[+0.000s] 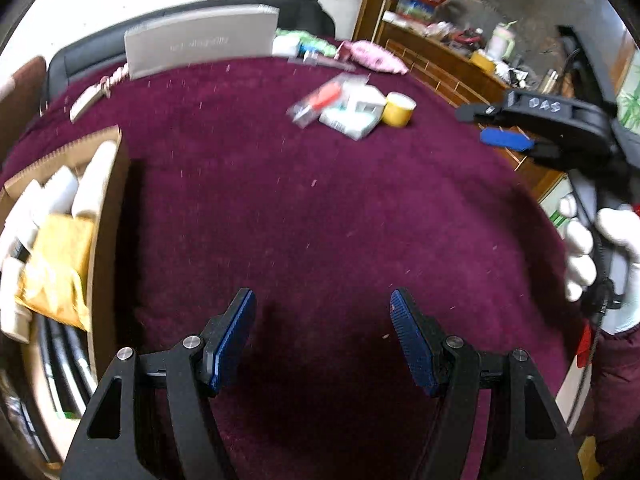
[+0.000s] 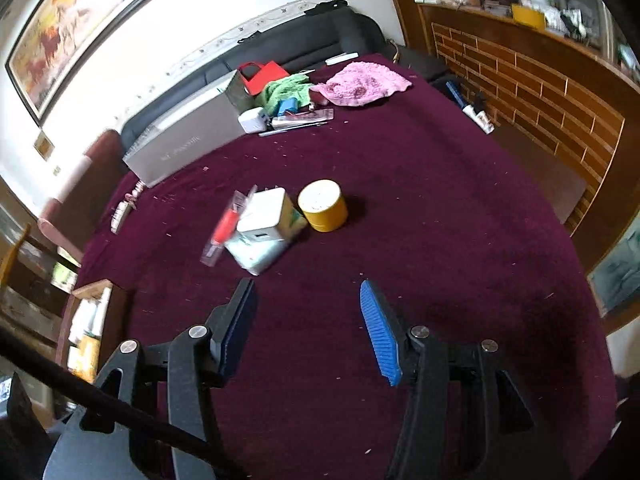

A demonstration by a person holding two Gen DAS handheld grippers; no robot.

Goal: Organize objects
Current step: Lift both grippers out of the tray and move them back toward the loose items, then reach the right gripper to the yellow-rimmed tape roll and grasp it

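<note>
Judging from how things lie, the sorting is partly done: the cardboard box (image 1: pixel 60 216) at the left edge of the maroon surface (image 1: pixel 320 208) already holds white packets and a yellow padded envelope (image 1: pixel 60 264), while a small cluster waits near the middle. That cluster is a yellow tin (image 2: pixel 323 205), a white adapter (image 2: pixel 266 214) resting on a pale packet, and a clear sleeve with an orange item (image 2: pixel 225 226), all touching or just beside one another. Further back lie a pink cloth (image 2: pixel 360 82), a green cloth and a grey carton (image 2: pixel 188 136) (whether these count as clutter I cannot tell). The left hand-held gripper (image 1: pixel 323 340) hangs wide and empty above bare cloth; the right hand-held gripper (image 2: pixel 308 328) is moderately open, nothing between its pads, pointed towards the cluster. At least three or four things seem left to box.
</note>
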